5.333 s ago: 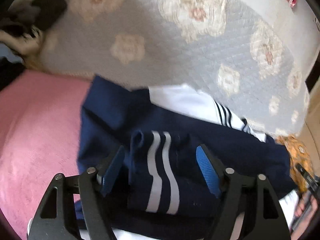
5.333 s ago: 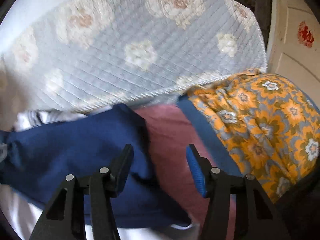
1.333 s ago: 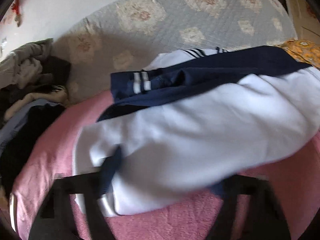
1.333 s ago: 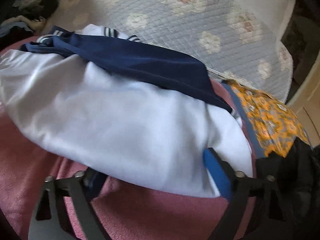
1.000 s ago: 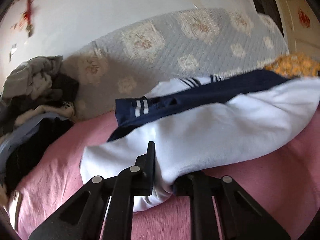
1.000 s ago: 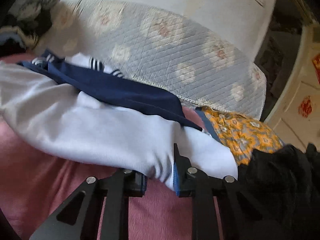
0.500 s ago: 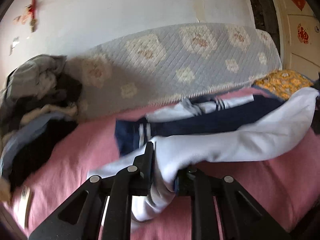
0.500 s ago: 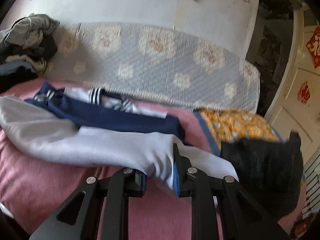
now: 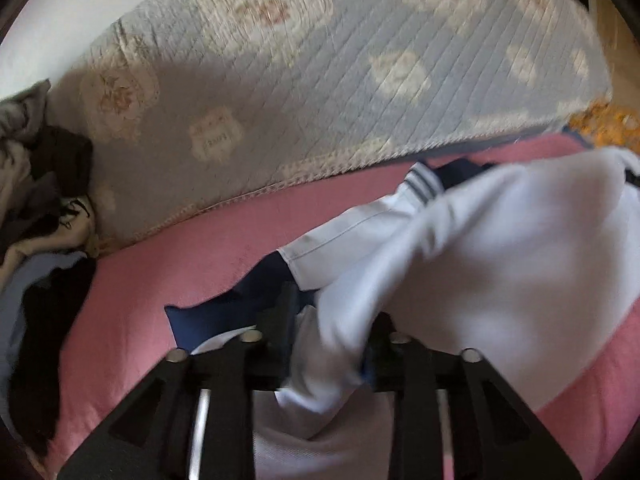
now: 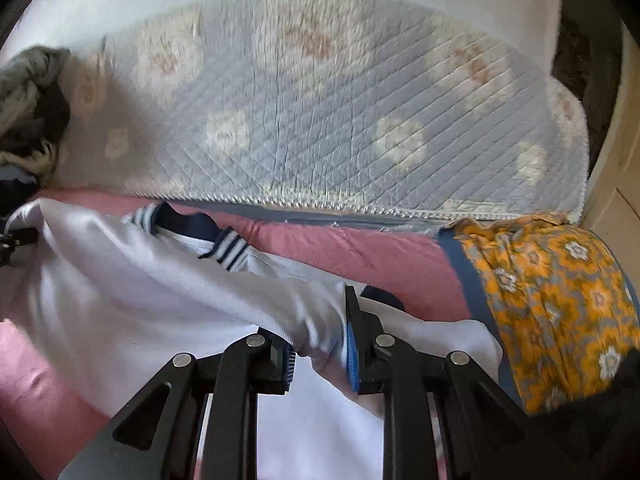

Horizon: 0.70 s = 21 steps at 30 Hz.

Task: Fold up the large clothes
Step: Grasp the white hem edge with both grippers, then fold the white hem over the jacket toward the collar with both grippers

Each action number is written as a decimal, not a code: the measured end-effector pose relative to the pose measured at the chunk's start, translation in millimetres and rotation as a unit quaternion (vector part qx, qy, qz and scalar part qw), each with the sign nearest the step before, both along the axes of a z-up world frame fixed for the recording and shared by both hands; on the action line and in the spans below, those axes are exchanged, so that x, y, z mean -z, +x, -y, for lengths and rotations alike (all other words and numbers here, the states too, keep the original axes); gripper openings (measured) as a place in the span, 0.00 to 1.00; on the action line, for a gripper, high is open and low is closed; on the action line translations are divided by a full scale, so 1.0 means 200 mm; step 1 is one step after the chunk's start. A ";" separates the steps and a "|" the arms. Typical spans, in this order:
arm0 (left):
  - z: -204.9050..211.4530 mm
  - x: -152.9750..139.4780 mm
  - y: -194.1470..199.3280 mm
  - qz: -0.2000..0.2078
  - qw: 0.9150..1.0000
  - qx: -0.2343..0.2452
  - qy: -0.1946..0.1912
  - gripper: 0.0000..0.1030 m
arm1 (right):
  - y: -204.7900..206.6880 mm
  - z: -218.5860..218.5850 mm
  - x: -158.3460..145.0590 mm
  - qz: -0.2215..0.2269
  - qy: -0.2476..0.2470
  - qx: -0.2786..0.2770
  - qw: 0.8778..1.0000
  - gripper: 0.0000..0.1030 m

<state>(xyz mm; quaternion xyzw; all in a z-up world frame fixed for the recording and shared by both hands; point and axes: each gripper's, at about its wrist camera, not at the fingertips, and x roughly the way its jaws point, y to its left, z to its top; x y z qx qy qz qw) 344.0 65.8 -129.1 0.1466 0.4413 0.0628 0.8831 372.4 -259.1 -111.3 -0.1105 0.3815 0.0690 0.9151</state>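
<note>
Since half a second ago the soft, limp white-and-navy knit garment has swung over itself on the pink bedspread, the left gripper having just loosened around its bunched hem, the right gripper clenched on the opposite hem corner, the sensible hold for such light, floppy cloth.

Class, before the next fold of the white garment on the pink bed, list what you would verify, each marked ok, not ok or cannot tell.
1. Right gripper clamps the white garment: ok.
2. Left gripper grips it: not ok; its fingers have just been opening, cloth between them.
3. Garment lies flat: not ok, bunched.
4. Bare pink bed cover to lay it on: ok.
5. Orange floral cloth apart from garment: cannot tell.
</note>
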 end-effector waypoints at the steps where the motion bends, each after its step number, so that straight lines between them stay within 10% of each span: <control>1: 0.01 0.04 0.03 -0.007 1.000 -0.003 0.022 0.47 | 0.03 -0.02 0.03 -0.004 -0.007 0.000 1.000 0.21; 7: 0.06 0.22 0.00 0.017 0.994 0.032 0.103 0.67 | 0.07 -0.04 0.18 -0.009 0.000 0.022 1.000 0.24; 12: 0.06 0.07 -0.17 0.100 0.991 0.057 0.068 0.83 | 0.00 0.00 0.09 0.021 0.024 -0.001 0.999 0.31; 18: 0.11 -0.09 -0.53 0.264 0.957 0.090 0.080 0.98 | -0.13 0.10 -0.03 0.040 0.101 -0.013 0.994 0.60; 21: 0.11 -0.12 -0.51 0.265 0.957 0.065 0.096 1.00 | -0.22 0.14 -0.11 0.124 0.074 0.032 0.989 0.83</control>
